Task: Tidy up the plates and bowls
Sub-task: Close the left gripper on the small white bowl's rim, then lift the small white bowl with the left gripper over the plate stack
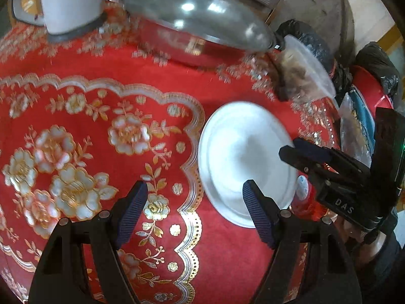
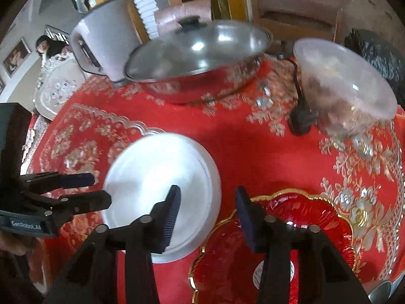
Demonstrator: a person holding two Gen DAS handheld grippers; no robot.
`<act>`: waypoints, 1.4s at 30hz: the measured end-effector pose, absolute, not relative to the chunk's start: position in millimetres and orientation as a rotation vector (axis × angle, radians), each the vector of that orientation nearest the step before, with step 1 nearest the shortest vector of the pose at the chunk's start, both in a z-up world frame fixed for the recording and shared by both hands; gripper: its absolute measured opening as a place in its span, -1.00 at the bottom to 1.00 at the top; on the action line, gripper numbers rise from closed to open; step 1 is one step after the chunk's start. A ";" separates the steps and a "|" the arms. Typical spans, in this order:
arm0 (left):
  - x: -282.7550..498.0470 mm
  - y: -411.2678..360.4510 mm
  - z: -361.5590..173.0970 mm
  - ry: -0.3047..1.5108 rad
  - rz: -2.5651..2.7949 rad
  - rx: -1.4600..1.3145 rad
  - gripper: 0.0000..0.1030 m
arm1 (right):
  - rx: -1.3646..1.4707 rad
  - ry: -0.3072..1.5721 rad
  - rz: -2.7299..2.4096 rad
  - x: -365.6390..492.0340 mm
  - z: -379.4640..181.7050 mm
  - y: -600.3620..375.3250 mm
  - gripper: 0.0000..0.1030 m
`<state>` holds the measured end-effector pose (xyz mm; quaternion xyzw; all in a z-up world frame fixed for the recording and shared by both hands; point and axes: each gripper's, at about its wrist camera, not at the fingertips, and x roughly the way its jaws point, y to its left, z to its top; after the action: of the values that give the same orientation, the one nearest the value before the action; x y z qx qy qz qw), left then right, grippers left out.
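The left gripper [image 1: 195, 197] hangs with its fingers spread wide and empty over the red tablecloth [image 1: 83, 58], its right finger overlapping the white plate [image 1: 240, 157] lying upside down there. The right gripper [image 2: 207, 202], also parted and empty, hovers between that plate and a red gold-rimmed plate [image 2: 316, 217] partly hidden behind its finger. Beyond, motion blur softens the lidded steel pot [image 2: 197, 58], and the clear bowl's [image 2: 346, 81] contents are unreadable.

Two black plastic grippers: left gripper [image 1: 195, 197] and right gripper [image 2: 208, 202], each with ribbed dark-blue fingers (silver pivot pins behind them).
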<state>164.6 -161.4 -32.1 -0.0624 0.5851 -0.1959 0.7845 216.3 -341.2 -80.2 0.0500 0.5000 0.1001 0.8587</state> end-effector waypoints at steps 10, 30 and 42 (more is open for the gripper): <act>161.6 -171.7 -50.1 1.364 -0.493 -0.161 -0.52 | 0.143 1.066 0.206 213.9 -87.1 -339.9 -0.80; 105.4 -110.6 27.5 1.326 -0.570 -0.209 -0.67 | 0.307 0.998 0.256 138.3 -4.3 -293.8 -0.82; 41.6 -8.9 70.2 1.256 -0.561 -0.261 -0.67 | 0.321 0.965 0.416 83.1 30.7 -205.5 -0.80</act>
<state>41.6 -8.9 70.2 -0.1201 0.5781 -0.2579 0.7648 83.1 -205.5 30.7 0.1524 0.4585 0.1978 0.8529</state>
